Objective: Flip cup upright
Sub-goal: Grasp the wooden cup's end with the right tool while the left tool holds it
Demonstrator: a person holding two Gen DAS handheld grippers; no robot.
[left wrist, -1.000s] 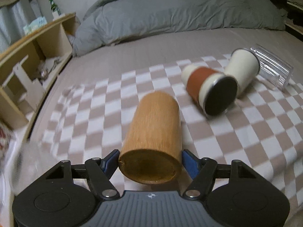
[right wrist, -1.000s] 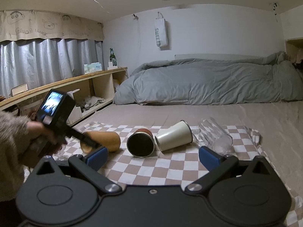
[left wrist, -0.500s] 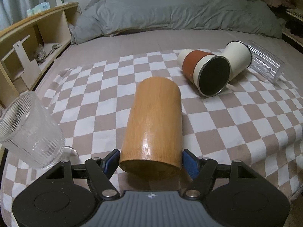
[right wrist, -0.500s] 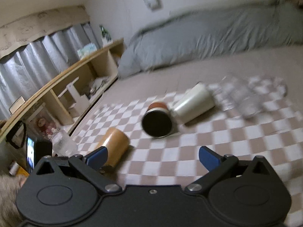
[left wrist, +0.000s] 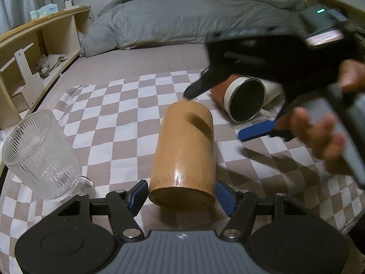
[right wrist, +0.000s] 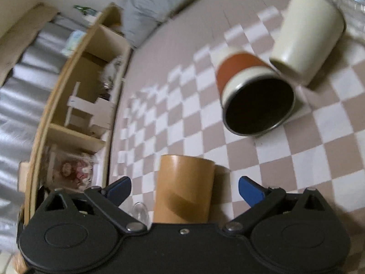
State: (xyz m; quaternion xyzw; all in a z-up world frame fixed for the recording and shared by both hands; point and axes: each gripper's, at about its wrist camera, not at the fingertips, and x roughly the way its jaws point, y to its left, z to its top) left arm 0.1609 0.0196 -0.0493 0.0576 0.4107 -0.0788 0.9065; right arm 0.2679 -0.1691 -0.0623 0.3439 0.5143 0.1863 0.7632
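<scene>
A wooden cup [left wrist: 184, 153] lies on its side on the checkered cloth [left wrist: 118, 123]. My left gripper [left wrist: 181, 197] has its blue pads on either side of the cup's near end, close to its sides; contact is unclear. My right gripper [right wrist: 183, 188] is open and hovers above the same cup [right wrist: 184, 189], with its fingers wide of it. It also shows in the left wrist view [left wrist: 230, 109], coming in from the right over the cup's far end.
A ribbed glass [left wrist: 41, 153] stands upright at the left. An orange-banded cup [right wrist: 253, 98] and a cream cup [right wrist: 308, 36] lie on their sides beyond. Wooden shelves [left wrist: 34, 52] run along the left. A grey duvet [left wrist: 194, 18] lies at the back.
My right gripper has swung down and in over the wooden cup. My left gripper has stayed at the cup's near end while its view shifted right, bringing the ribbed glass into sight.
</scene>
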